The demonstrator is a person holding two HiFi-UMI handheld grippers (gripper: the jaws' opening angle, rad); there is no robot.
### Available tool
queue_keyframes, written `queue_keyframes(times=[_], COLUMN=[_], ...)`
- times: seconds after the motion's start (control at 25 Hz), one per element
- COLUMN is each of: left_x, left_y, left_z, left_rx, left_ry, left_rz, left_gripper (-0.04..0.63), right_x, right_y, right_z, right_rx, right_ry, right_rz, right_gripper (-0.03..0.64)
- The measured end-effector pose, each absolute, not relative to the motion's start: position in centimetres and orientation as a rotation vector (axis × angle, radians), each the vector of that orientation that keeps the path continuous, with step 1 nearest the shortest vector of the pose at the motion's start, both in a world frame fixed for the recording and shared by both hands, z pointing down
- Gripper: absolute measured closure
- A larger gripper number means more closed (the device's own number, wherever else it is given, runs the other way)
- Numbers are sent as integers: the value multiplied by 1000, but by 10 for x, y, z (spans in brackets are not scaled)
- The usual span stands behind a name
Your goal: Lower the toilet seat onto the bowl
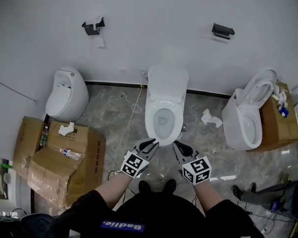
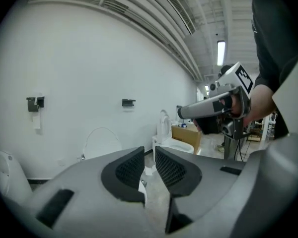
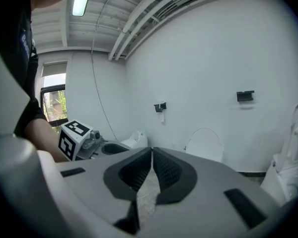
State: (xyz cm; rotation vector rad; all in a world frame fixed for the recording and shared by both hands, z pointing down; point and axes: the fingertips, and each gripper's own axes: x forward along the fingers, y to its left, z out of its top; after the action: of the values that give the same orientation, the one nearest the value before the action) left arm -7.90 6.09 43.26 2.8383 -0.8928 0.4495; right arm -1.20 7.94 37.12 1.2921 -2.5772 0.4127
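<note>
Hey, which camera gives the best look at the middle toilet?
The head view: the whole middle toilet shows from above, bowl open, lid raised against the wall. Both gripper views catch only its raised lid behind the fingers.

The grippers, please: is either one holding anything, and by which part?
Nothing is held: the left gripper is slightly open and empty, and the right gripper is closed on nothing.

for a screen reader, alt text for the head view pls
From above, a person holds the left gripper and right gripper before a white toilet with its lid raised against the wall. A urinal and cardboard boxes sit at left, a second toilet at right.
</note>
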Motion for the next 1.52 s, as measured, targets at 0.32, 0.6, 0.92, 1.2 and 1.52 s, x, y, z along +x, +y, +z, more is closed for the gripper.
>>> queue_keyframes(times=[0.32, 0.6, 0.92, 1.2, 1.52], left_x=[-76, -58, -46, -42, -40], left_y=[81, 72, 72, 75, 82], left_z=[344, 302, 291, 293, 299], left_rx=[2849, 2867, 2859, 2862, 2861], left_ry=[-971, -986, -972, -975, -968], left_rz=[88, -43, -89, -82, -66], left_gripper=[554, 580, 580, 580, 580], right_x=[-22, -28, -17, -14, -14], right_y=[76, 60, 59, 64, 67], right_z=[328, 310, 306, 311, 313], right_rx=[1270, 1283, 1312, 1318, 1325], right_ry=[-2653, -2685, -2687, -2680, -2684], right_rz=[330, 274, 253, 264, 272], right_gripper=[586, 586, 588, 588, 588])
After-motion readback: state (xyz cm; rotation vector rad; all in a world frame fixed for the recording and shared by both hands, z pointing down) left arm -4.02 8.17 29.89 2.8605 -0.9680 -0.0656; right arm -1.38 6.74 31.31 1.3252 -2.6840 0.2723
